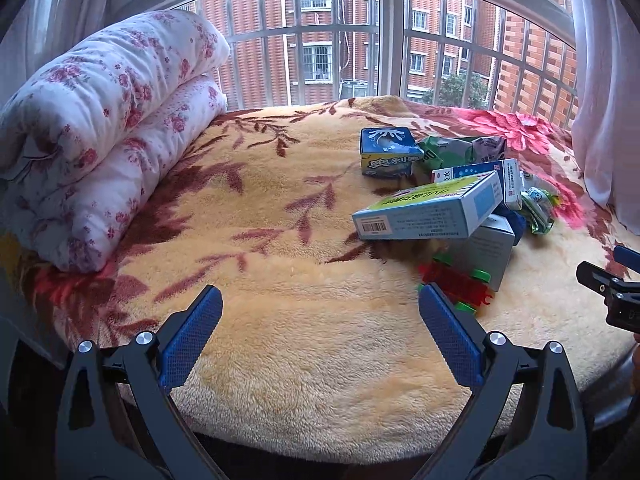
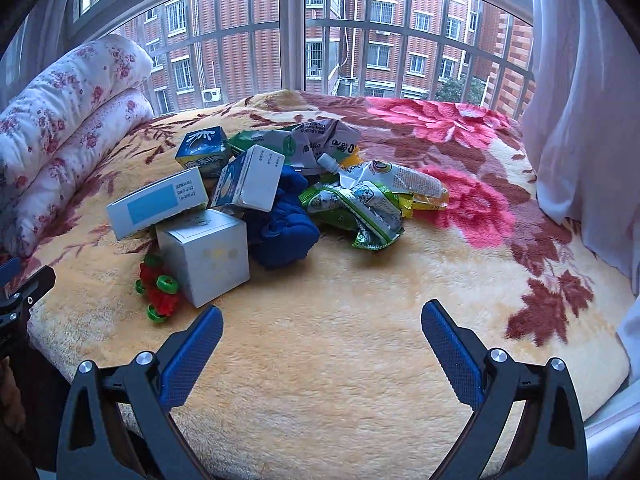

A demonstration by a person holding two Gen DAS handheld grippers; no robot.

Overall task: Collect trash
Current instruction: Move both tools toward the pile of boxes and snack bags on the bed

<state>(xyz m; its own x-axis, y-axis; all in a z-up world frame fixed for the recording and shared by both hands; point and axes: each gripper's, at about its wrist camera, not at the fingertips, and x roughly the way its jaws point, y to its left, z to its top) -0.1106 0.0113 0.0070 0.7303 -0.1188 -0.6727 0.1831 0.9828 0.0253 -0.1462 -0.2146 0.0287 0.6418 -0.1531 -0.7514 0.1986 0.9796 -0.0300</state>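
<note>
A pile of trash lies on the floral blanket (image 2: 340, 340). In it are a blue milk carton (image 2: 204, 148) (image 1: 386, 152), a flat box with a blue panel (image 2: 156, 204) (image 1: 430, 212), a white cube box (image 2: 208, 252), another carton (image 2: 252, 180), a green pouch (image 2: 360, 208), a yellow pouch (image 2: 400, 182) and a crumpled grey-green bag (image 2: 312, 138). A blue cloth (image 2: 284, 224) sits in the middle, and a red and green toy (image 2: 158, 284) lies at the front. My right gripper (image 2: 322, 316) is open, just short of the pile. My left gripper (image 1: 320, 300) is open over bare blanket, left of the pile.
A rolled floral quilt (image 1: 100, 120) lies along the left side of the bed. Behind the bed is a barred window (image 2: 292, 40), and a white curtain (image 2: 580, 120) hangs at the right. The bed's front edge (image 1: 320, 452) is close below my grippers.
</note>
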